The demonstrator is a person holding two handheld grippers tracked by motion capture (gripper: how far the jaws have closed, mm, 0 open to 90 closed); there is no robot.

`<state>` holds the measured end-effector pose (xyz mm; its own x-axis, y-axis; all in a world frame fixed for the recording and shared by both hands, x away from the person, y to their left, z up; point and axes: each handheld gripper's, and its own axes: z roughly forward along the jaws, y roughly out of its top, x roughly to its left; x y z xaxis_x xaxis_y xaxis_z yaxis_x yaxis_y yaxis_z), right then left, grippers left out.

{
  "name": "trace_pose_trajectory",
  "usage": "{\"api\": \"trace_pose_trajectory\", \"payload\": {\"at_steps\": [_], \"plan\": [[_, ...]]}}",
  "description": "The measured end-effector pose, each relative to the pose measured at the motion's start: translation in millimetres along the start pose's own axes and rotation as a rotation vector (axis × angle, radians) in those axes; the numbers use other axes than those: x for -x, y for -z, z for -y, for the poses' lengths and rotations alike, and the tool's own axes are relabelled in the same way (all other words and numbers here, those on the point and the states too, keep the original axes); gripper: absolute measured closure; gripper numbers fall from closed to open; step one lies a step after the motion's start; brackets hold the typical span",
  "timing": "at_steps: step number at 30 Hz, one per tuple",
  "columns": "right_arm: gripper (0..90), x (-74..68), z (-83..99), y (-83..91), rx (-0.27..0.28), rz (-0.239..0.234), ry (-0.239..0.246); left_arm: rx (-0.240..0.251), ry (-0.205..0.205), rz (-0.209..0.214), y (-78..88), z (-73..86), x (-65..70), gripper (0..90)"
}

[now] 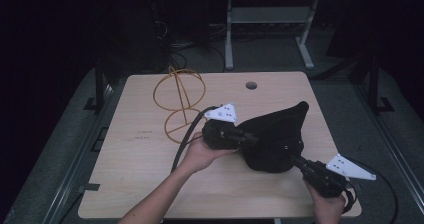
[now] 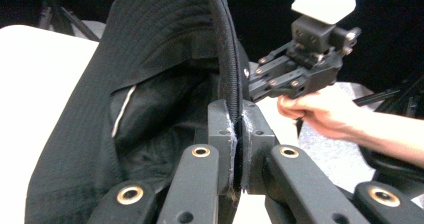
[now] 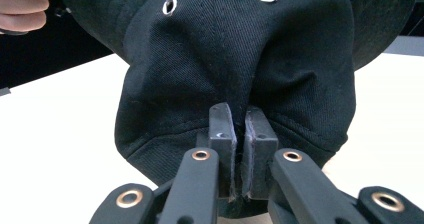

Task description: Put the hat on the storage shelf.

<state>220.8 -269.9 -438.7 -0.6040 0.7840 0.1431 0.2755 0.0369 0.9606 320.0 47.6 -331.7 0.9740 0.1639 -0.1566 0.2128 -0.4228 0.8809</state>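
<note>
A black fabric hat (image 1: 275, 136) with metal eyelets is held over the middle right of the wooden table (image 1: 140, 164). My left gripper (image 1: 243, 136) is shut on the hat's brim edge (image 2: 230, 74), which runs up between its jaws; the hat's inside lining (image 2: 150, 119) faces that camera. From the lower right, my right gripper (image 1: 294, 158) is shut on a fold of the hat's crown (image 3: 235, 59). The right gripper (image 2: 300, 69) and the hand holding it also show beyond the brim in the left gripper view.
A yellow wire stand (image 1: 179, 101) made of rings stands at the back left of the table. A round cable hole (image 1: 251, 85) sits near the far edge. A grey desk frame (image 1: 270, 29) stands on the floor beyond the table.
</note>
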Motion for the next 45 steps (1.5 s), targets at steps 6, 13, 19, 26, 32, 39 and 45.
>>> {"api": "trace_pose_trajectory", "payload": {"at_steps": [6,13,19,26,32,39,45], "plan": [[85.3,-5.5,-6.4,2.8,-0.001,-0.003,0.05,-0.036,-0.043,-0.047,7.3,1.4,3.9,81.4],[85.5,-8.7,-14.2,6.1,0.01,-0.011,0.081,-0.054,-0.072,-0.114,18.6,1.9,7.7,73.3],[85.6,-8.6,-20.7,10.7,0.016,-0.015,0.102,-0.065,-0.106,-0.174,27.2,3.7,12.3,67.0],[85.7,-4.0,-32.9,21.3,0.034,0.001,0.101,-0.087,-0.122,-0.21,39.5,11.3,15.5,60.0],[85.8,-4.0,-53.6,32.8,0.04,0.02,0.134,-0.096,-0.116,-0.241,50.7,25.8,16.1,56.2],[86.1,-5.6,-71.3,36.7,0.039,0.017,0.171,-0.104,-0.109,-0.277,61.4,52.7,20.1,54.1],[86.1,-8.5,-84.9,35.9,0.043,0.015,0.202,-0.109,-0.096,-0.292,66.1,69.3,20.2,53.5]]}}
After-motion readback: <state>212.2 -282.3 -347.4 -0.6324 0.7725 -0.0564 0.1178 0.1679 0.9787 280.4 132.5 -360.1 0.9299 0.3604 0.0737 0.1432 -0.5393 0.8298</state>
